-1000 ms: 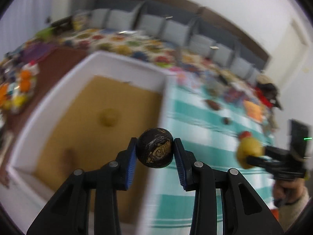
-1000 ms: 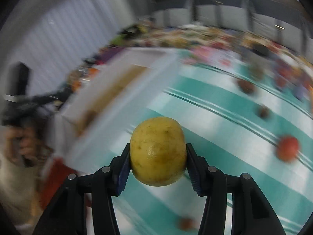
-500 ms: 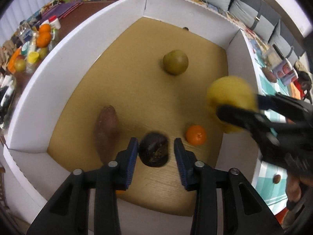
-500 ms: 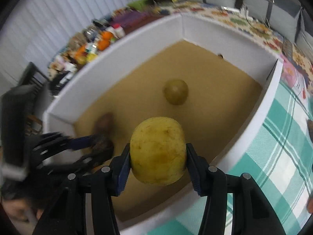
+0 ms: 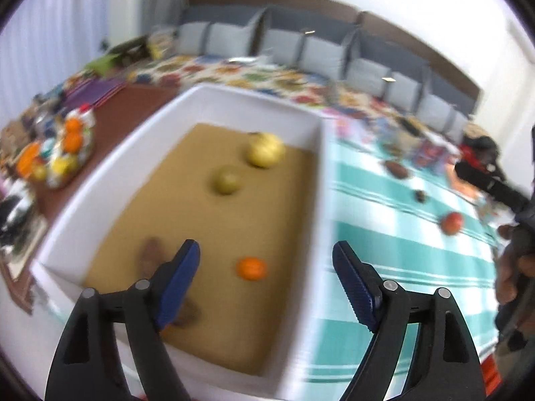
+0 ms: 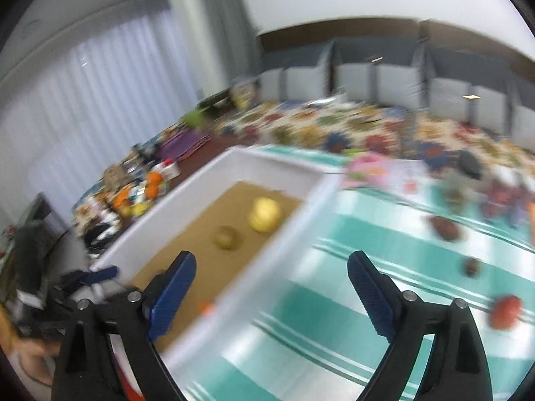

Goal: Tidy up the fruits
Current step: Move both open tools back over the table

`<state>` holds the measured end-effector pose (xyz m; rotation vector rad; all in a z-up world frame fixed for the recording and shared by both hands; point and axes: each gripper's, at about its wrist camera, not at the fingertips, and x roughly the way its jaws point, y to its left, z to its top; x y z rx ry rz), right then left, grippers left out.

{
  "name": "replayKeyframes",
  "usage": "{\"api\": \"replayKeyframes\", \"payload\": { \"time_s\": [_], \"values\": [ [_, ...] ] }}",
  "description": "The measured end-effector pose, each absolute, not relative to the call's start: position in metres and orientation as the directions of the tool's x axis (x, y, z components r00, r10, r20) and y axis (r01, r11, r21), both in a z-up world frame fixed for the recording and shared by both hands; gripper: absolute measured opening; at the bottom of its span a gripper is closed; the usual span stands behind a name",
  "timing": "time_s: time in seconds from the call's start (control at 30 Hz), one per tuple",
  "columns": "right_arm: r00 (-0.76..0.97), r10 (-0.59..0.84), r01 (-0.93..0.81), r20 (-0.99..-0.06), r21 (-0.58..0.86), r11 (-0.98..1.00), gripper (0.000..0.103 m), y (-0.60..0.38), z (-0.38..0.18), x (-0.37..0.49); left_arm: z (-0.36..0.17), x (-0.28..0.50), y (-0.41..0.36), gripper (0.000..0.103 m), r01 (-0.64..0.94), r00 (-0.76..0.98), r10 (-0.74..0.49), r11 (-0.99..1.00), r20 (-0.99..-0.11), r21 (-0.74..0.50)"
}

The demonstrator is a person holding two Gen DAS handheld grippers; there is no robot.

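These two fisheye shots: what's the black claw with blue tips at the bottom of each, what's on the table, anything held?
No robot here: a person holds a handheld two-finger gripper in each hand, each with a camera looking along its fingers. One picture is from the left gripper, the other from the right gripper. In both, the jaws have just been opening and now stand wide with nothing between them.

Ahead is a white box with a brown floor on a teal-and-white checked tablecloth. Inside lie a large yellow round fruit, a smaller olive-yellow round fruit, a small orange and two blurred brown items. On the cloth remain a red round fruit and some small dark pieces.
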<state>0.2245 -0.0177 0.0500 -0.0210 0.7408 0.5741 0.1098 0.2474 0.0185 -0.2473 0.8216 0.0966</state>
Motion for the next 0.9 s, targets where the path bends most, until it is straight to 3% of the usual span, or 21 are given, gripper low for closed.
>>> {"api": "replayKeyframes", "payload": {
  "time_s": [0.23,0.37,0.5,0.67,0.77,0.9],
  "values": [
    [0.687,0.122,-0.142,-0.716,0.033,0.989,0.095,-0.214,-0.040,0.154,-0.015,0.100,0.117,0.086,0.042,0.657,-0.206,0.970,-0.725,-0.238],
    [0.674,0.025,-0.042,-0.739,-0.005,0.999,0.095,-0.262,-0.088,0.116,-0.068,0.101,0.052,0.086,0.130,0.606,-0.250,0.968,-0.755,-0.216],
    [0.639,0.014,-0.028,-0.769,-0.005,1.000,0.095,-0.278,-0.116,0.101,-0.107,0.098,0.012,0.086,0.154,0.542,-0.269,0.963,-0.796,-0.221],
    [0.663,0.040,-0.079,-0.748,-0.017,0.997,0.095,-0.272,-0.114,0.114,-0.118,0.086,-0.012,0.086,0.192,0.529,-0.281,0.959,-0.801,-0.210],
    [0.588,0.034,-0.073,-0.808,-0.011,0.997,0.095,-0.269,-0.141,0.123,-0.118,0.085,-0.019,0.086,0.223,0.533,-0.285,0.956,-0.797,-0.193],
    [0.568,0.024,-0.081,-0.823,-0.027,0.996,0.103,-0.265,-0.151,0.123,-0.123,0.090,-0.024,0.086,0.219,0.529,-0.286,0.956,-0.799,-0.197]
  ]
}}
